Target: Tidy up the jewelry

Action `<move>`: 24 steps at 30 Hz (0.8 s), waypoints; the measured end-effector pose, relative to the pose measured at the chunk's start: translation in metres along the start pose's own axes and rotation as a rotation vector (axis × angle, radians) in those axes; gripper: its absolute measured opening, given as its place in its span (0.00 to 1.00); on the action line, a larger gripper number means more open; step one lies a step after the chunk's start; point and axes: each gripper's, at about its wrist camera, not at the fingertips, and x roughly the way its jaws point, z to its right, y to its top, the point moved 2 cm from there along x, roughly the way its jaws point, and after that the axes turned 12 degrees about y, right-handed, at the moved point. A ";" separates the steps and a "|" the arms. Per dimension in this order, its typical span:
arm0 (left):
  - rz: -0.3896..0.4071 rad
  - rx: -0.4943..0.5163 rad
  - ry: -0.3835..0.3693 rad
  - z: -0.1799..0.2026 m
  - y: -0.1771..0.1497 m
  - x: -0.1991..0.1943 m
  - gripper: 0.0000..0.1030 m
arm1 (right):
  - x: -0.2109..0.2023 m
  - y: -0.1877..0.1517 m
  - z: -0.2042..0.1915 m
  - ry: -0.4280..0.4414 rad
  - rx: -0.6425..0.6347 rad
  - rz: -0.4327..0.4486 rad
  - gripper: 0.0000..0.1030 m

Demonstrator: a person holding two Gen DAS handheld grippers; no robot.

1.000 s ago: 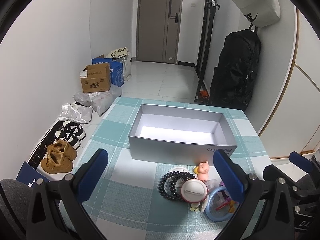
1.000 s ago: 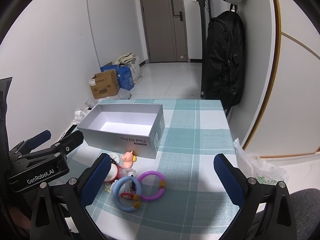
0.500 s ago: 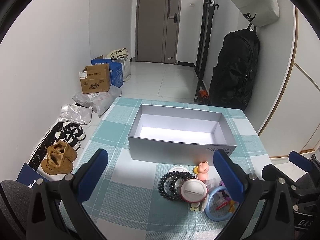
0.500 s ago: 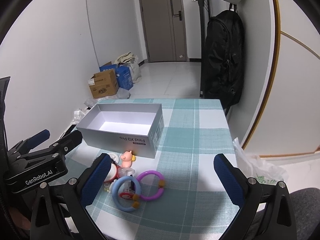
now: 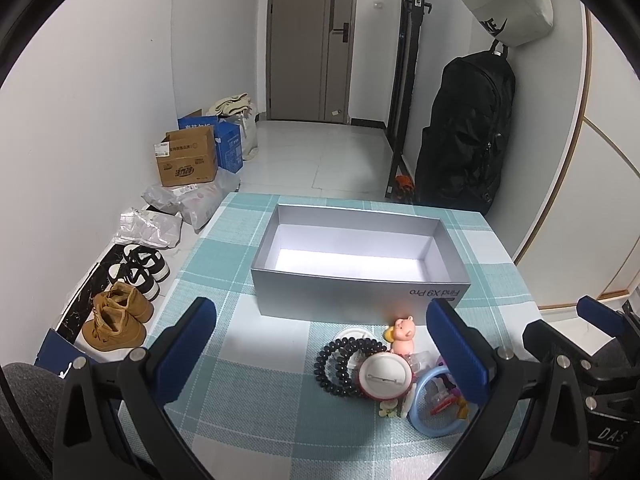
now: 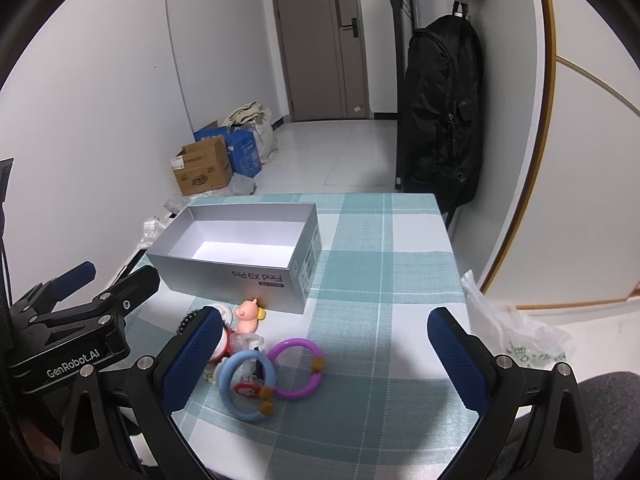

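Observation:
An empty silver box [image 5: 360,276] [image 6: 240,268] stands on the checked tablecloth. In front of it lies a small heap: a black bead bracelet [image 5: 340,364], a round white badge [image 5: 385,376], a pink pig figure [image 5: 403,330] [image 6: 248,314], a blue ring [image 5: 434,406] [image 6: 246,384] and a purple ring [image 6: 296,368]. My left gripper [image 5: 320,350] hovers open above the heap, nothing between its fingers. My right gripper [image 6: 324,356] is open too, above the rings, with its left finger [image 6: 192,360] covering part of the heap.
The table [image 5: 224,360] ends close on the left, above shoes [image 5: 120,316] and cardboard boxes [image 5: 186,158] on the floor. A black backpack [image 6: 442,120] hangs at the far right. A plastic bag [image 6: 516,336] lies off the table's right edge.
Both views have shifted very slightly. Nothing on the table has moved and both grippers stay open.

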 end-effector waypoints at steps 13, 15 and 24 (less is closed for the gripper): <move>-0.046 0.040 -0.064 0.007 -0.001 0.000 0.99 | -0.001 0.001 0.002 0.000 0.012 -0.005 1.00; -0.051 0.039 -0.068 0.008 -0.001 0.001 0.99 | -0.002 0.001 0.003 0.000 0.018 -0.004 1.00; -0.050 0.044 -0.064 0.008 -0.001 0.000 0.99 | -0.002 0.001 0.004 -0.002 0.025 -0.004 1.00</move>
